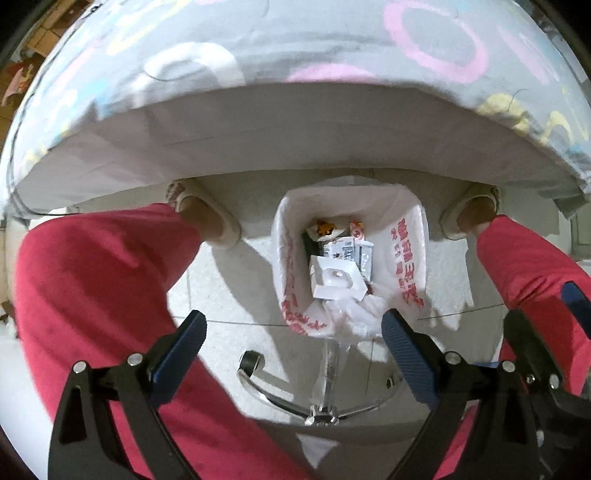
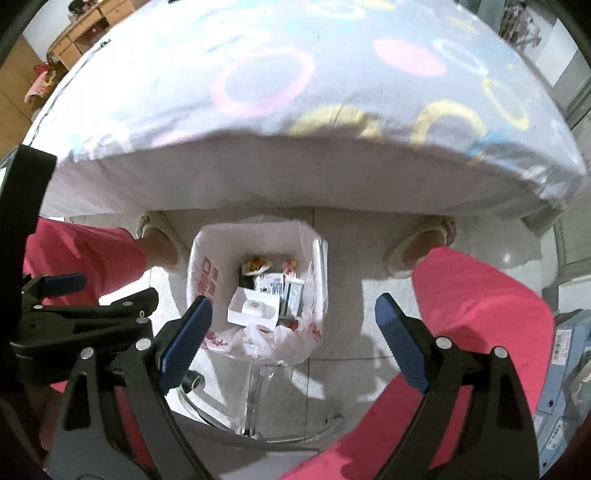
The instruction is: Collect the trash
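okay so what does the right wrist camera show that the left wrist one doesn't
Only the right wrist view shows blue boxes at its right edge, wooden furniture at top left, and most of the left gripper from the side.

Only the left wrist view shows its own gripper head-on, jaws open and empty.

Both show the lined bin holding a white tray and cartons, the tablecloth, red trousers, and the open, empty right gripper.

Ring-patterned tablecloth (image 1: 295,48) above pale tiled floor (image 1: 229,288)
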